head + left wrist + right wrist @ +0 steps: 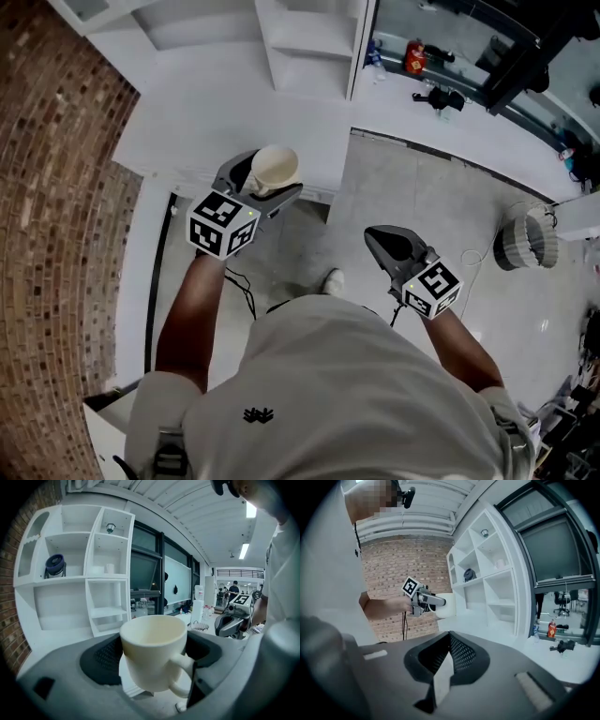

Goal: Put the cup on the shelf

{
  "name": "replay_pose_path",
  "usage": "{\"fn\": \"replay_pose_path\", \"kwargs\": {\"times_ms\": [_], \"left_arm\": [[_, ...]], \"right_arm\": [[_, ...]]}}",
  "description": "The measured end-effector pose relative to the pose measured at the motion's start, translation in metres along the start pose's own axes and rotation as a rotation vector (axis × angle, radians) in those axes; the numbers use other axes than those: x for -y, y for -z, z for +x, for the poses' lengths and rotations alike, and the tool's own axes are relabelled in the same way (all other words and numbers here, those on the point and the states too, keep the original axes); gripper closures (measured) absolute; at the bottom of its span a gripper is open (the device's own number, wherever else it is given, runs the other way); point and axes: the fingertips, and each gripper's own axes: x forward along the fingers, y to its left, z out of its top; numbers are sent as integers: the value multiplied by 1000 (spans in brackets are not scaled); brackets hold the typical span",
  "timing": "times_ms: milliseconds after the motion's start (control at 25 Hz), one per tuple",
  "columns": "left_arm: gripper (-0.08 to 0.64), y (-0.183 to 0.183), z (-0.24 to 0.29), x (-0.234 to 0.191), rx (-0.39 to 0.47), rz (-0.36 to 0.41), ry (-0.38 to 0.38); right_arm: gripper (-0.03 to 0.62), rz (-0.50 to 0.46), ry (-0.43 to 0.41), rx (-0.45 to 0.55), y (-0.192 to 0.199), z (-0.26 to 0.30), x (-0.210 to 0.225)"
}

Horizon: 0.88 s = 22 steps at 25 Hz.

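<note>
The cup (153, 654) sits upright in the air in front of the white shelf (111, 579), its handle turned back toward the camera in the left gripper view. It fills the gap between the jaws of the left gripper (262, 187), which stand wide and clasp its sides. The left forearm reaches forward, with that gripper tipped a little downward toward the shelf. The right gripper (392, 246) hangs over the floor (422, 192) beside the person's body, elbow bent, its jaws pinched together on nothing.
</note>
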Motion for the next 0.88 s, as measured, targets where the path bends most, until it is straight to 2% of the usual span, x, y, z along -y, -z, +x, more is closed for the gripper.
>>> {"fn": "replay_pose_path", "kwargs": {"times_ms": [360, 600, 880], "left_arm": [[150, -23, 68, -39, -18, 9, -24], [150, -42, 109, -72, -12, 29, -10], [150, -73, 154, -133, 20, 57, 24]], "right_arm": [[581, 26, 31, 1, 9, -4, 64], [581, 65, 97, -4, 13, -6, 101], [581, 83, 211, -6, 2, 12, 142]]}}
